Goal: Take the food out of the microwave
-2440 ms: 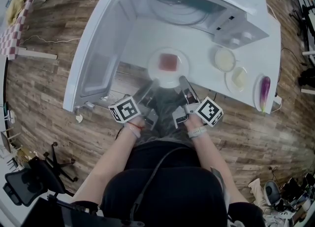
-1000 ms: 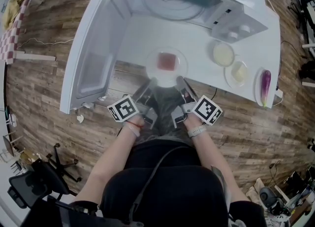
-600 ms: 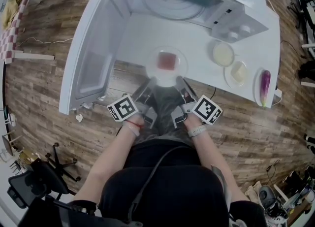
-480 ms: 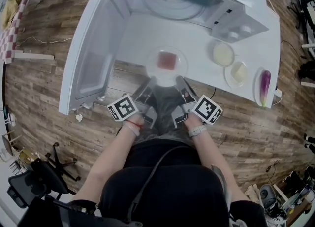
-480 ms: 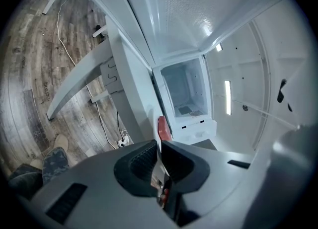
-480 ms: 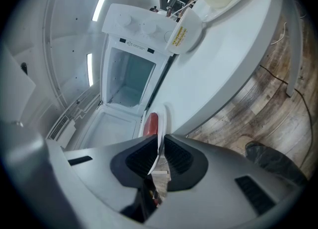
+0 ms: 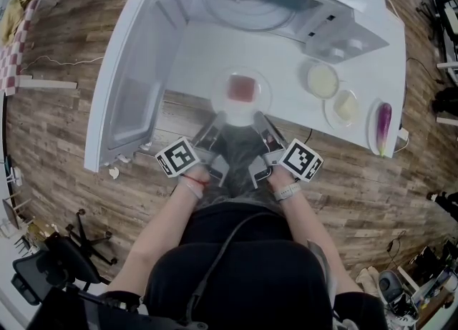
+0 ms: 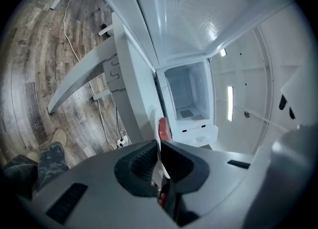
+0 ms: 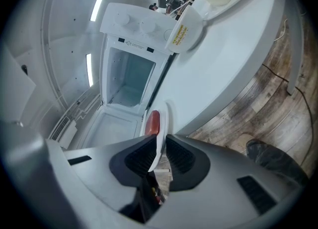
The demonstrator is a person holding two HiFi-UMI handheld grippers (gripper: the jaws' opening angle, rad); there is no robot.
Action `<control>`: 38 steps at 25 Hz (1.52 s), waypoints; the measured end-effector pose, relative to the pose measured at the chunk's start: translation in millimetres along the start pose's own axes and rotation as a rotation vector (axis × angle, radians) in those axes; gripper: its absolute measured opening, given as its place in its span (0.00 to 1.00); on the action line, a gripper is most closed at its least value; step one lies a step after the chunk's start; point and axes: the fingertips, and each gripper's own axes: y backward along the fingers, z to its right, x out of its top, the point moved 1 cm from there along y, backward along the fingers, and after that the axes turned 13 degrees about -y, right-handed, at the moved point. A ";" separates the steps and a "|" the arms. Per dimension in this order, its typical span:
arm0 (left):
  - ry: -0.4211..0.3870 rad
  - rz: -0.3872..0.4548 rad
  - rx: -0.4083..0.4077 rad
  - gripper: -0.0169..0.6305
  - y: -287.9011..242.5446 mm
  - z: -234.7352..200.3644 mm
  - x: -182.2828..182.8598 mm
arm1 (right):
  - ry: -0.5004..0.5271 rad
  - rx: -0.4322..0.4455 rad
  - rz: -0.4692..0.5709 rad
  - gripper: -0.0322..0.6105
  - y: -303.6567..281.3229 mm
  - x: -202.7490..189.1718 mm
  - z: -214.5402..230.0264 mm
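Observation:
A white plate (image 7: 257, 100) carrying a reddish slab of food (image 7: 242, 88) is held over the white table's front edge (image 7: 182, 71), in front of the open microwave (image 7: 257, 3). My left gripper (image 7: 220, 118) is shut on the plate's near-left rim and my right gripper (image 7: 258, 117) is shut on its near-right rim. Edge-on, the plate rim (image 8: 160, 161) shows between the left jaws with the red food (image 8: 163, 128) past it. The right gripper view has the rim (image 9: 160, 143) pinched too, red food (image 9: 152, 122) beyond. The microwave cavity (image 9: 126, 81) stands empty.
The microwave door (image 7: 132, 78) hangs open to the left. On the table's right lie a bowl of pale food (image 7: 322, 80), a small dish (image 7: 346, 107) and a plate with a purple eggplant (image 7: 383, 127). Wood floor lies below; an office chair (image 7: 54, 257) is at lower left.
The plate and both grippers hold almost the same place over 2.4 s; the whole view has shifted slightly, the table and microwave sliding a little up and left.

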 end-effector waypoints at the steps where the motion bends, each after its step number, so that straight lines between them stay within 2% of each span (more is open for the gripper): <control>1: 0.005 0.002 0.000 0.07 -0.9 0.2 0.2 | 0.000 0.001 -0.005 0.14 0.3 -0.8 -0.6; 15: 0.035 0.002 -0.008 0.07 -12.0 2.2 2.2 | -0.057 -0.024 -0.121 0.18 -5.9 -29.3 -0.6; 22: 0.049 0.006 -0.027 0.07 -14.5 2.6 1.8 | -0.086 -0.002 -0.124 0.17 -8.7 -30.6 -4.6; 25: 0.108 0.022 -0.066 0.07 -16.3 7.3 0.9 | -0.098 -0.016 -0.119 0.14 -8.0 -30.9 -1.5; 28: 0.065 -0.001 -0.057 0.07 -15.2 4.5 0.4 | -0.102 -0.002 -0.114 0.13 -8.5 -30.1 -3.3; 35: 0.032 -0.052 -0.077 0.07 -15.9 7.4 -5.6 | -0.128 0.006 -0.093 0.12 -8.7 -28.2 -3.1; 38: 0.102 -0.043 -0.102 0.07 -14.1 9.9 -8.2 | -0.145 0.006 -0.084 0.12 -9.8 -27.3 -2.3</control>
